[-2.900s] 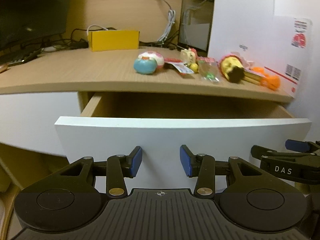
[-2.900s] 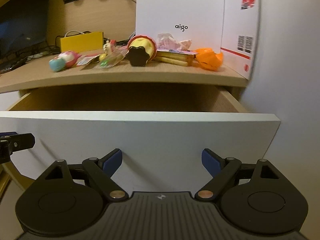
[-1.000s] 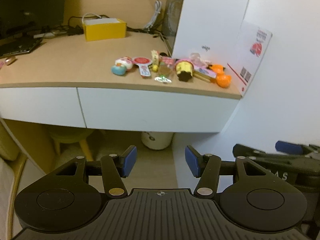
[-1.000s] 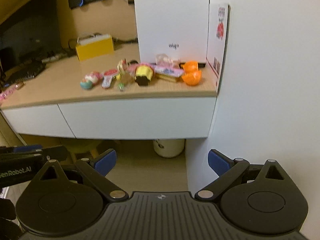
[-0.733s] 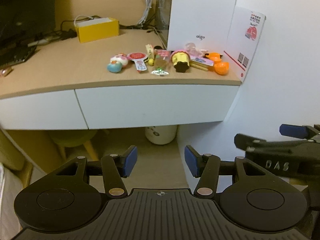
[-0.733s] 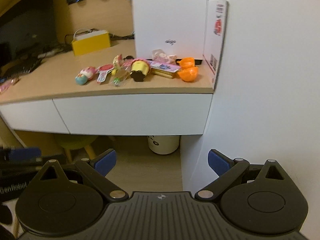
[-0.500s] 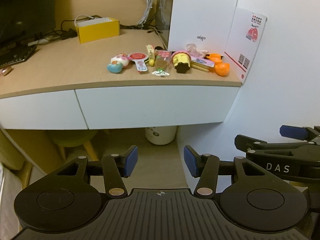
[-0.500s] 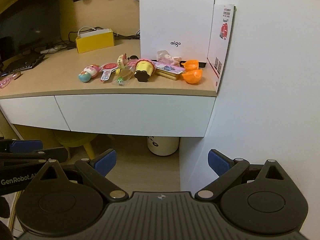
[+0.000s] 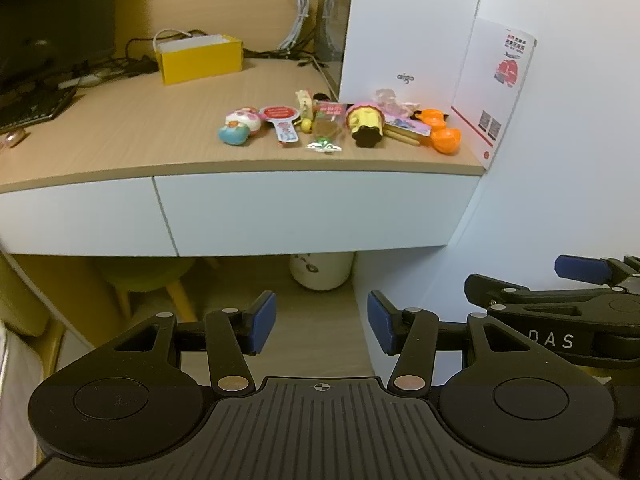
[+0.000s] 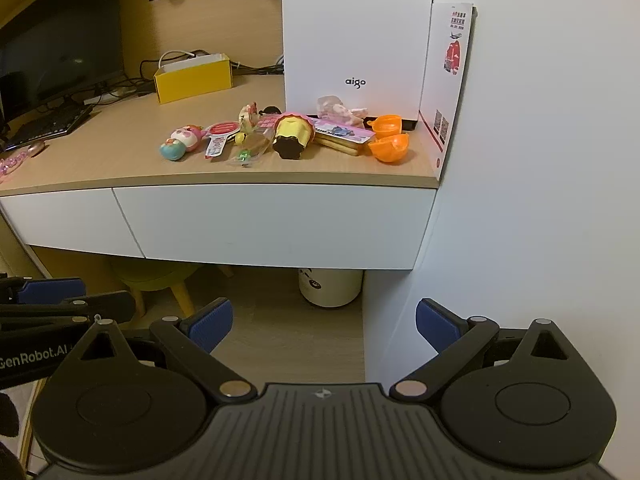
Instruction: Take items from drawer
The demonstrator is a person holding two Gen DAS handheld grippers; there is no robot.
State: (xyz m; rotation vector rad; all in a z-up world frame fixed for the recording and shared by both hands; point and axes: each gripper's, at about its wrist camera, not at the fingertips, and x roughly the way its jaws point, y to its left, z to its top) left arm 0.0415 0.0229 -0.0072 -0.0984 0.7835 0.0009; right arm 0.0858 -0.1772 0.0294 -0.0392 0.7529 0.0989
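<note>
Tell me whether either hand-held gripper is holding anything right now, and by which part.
Nothing is held. The left hand-held gripper and the right hand-held gripper both stand open with only floor between their pads, away from the toys on the desk.

I see my left gripper (image 9: 321, 322) low in front of the desk, its blue pads apart with nothing between them. The white drawer (image 9: 312, 210) is closed. On the desk top (image 9: 132, 136) a row of small toys (image 9: 362, 126) lies near the edge. My right gripper (image 9: 576, 280) shows at the right side.
</note>
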